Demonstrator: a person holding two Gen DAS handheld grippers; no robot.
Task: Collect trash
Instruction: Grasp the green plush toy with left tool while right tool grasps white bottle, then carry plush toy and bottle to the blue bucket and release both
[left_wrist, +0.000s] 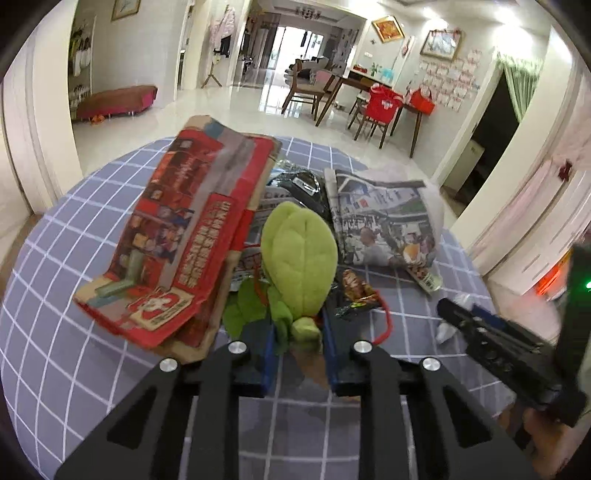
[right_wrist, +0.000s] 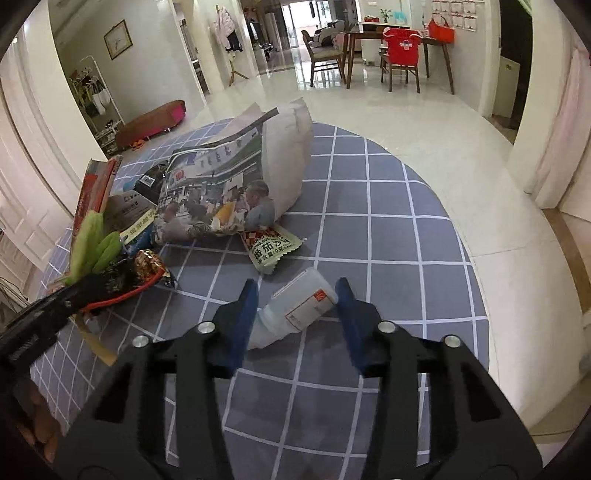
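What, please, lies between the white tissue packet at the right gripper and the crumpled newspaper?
A green-and-white tomato snack wrapper on the checked grey tablecloth, seen in the right wrist view.

Bright indoor light, ceiling glare, fisheye-bent edges, dark vignetted corners

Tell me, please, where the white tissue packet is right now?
In the right wrist view, the white tissue packet lies on the checked tablecloth between the right gripper's fingers, just in front of the tomato-flavour snack sachet.
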